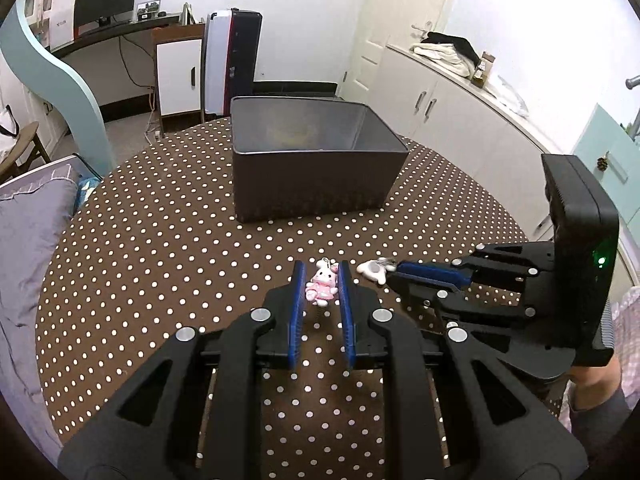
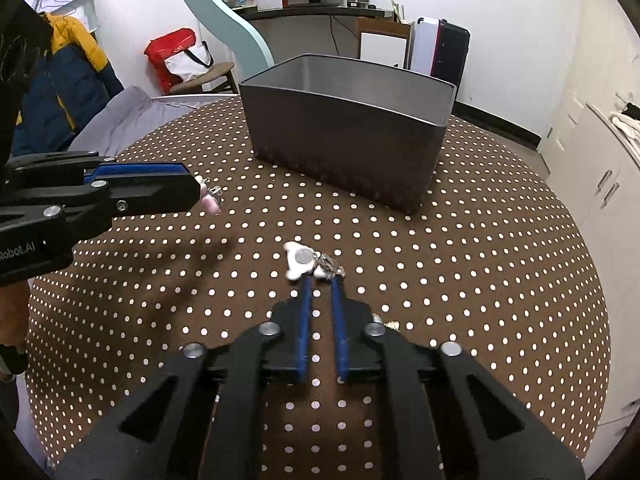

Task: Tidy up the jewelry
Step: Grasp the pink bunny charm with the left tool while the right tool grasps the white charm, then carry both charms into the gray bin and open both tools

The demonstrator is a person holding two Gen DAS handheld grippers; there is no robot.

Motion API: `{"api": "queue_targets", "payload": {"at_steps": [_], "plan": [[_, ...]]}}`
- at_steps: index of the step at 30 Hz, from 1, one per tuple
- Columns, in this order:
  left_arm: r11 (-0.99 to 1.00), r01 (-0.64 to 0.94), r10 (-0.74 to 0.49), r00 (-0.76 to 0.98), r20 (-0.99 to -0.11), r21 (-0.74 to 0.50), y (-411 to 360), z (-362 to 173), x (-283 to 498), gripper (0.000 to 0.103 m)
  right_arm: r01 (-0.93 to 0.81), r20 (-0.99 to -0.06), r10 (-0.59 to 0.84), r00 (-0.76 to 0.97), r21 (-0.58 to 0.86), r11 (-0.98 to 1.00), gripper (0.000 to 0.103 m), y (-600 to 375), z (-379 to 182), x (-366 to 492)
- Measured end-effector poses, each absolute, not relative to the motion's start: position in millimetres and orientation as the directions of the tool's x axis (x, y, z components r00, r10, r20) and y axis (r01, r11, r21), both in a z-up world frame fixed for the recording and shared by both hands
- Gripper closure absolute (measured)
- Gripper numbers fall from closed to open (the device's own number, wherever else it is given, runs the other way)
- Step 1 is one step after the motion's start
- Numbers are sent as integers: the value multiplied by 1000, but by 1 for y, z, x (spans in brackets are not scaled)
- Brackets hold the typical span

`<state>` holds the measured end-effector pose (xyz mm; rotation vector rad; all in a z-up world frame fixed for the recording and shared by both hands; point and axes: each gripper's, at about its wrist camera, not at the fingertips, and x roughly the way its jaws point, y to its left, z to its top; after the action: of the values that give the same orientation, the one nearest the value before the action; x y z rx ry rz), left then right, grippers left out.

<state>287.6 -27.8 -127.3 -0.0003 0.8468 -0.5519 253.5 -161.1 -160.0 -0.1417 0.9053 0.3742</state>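
Note:
A small pink bunny charm sits between the blue pads of my left gripper, which is shut on it just above the dotted tablecloth. From the right wrist view, the left gripper comes in from the left, with the bunny charm poking out past its tips. My right gripper is shut on the near end of a white charm with a metal clasp, low on the cloth. In the left wrist view the right gripper holds the white charm. A dark grey open box stands behind both.
The round table has a brown cloth with white dots. A small gold piece lies on the cloth beside my right gripper. A grey cushion lies off the table's left edge; white cabinets stand far right.

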Motion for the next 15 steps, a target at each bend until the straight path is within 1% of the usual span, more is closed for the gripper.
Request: {"api": "queue_targets", "payload": {"at_steps": [2,9,11,13,14,15], "plan": [[858,466,-467,529,-709,-218,-28,-127,290,87,-378,-789,259,558,37,925,103,-162,-160,253],[851,469,-481,517,-708,-236,-25,-126,295,87,-385,-778,287,559,63,921,103,-165,-156,249],[849,468,-486,513,-708,-244,-24,-127,295,87,-372,-767,276,579,53,927,92,-166,-154,249],[850,466,-486,512,-708,-246,-23,-127,296,87,-363,-757,270,596,47,931,59,-166,-153,249],[850,467,-486,512,-708,-244,-23,-127,296,87,-359,-753,265,603,41,932,57,-166,-153,249],[850,468,-484,512,-709,-242,-23,-127,297,87,-360,-754,263,602,38,932,57,-164,-154,250]]}}
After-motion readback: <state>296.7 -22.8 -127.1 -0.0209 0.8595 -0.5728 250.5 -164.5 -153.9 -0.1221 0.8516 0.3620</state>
